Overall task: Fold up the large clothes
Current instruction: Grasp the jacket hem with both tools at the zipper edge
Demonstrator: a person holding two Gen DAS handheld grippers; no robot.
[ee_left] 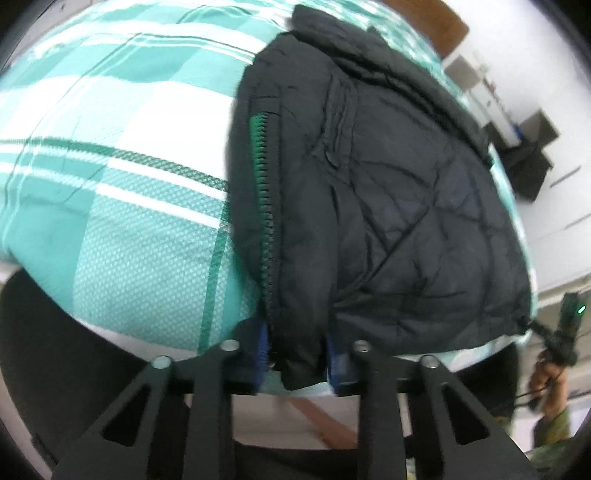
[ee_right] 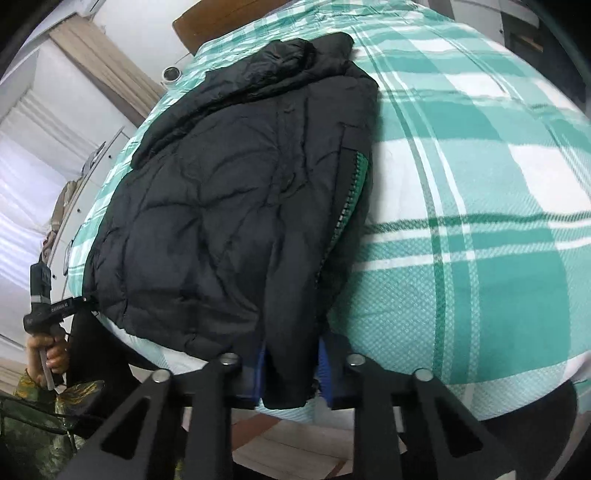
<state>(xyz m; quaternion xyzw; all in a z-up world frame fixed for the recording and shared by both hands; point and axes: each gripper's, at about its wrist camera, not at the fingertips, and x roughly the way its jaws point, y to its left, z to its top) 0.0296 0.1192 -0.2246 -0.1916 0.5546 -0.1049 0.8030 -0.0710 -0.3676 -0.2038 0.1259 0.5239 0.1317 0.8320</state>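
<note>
A black quilted puffer jacket (ee_left: 369, 192) with a green zipper lining lies folded lengthwise on a bed with a teal and white plaid cover (ee_left: 122, 155). My left gripper (ee_left: 297, 354) is shut on the jacket's near hem corner by the zipper edge. My right gripper (ee_right: 291, 365) is shut on the jacket (ee_right: 221, 206) at its near hem by the zipper. Each view shows the other gripper at the jacket's far hem corner: right gripper (ee_left: 561, 332), left gripper (ee_right: 48, 295).
The bed cover (ee_right: 480, 184) spreads wide beside the jacket. A wooden headboard (ee_right: 221, 18) stands at the far end. White cabinets (ee_right: 44, 155) and a dark box (ee_left: 532, 162) line the bedside. Wooden floor (ee_right: 295, 443) shows below the grippers.
</note>
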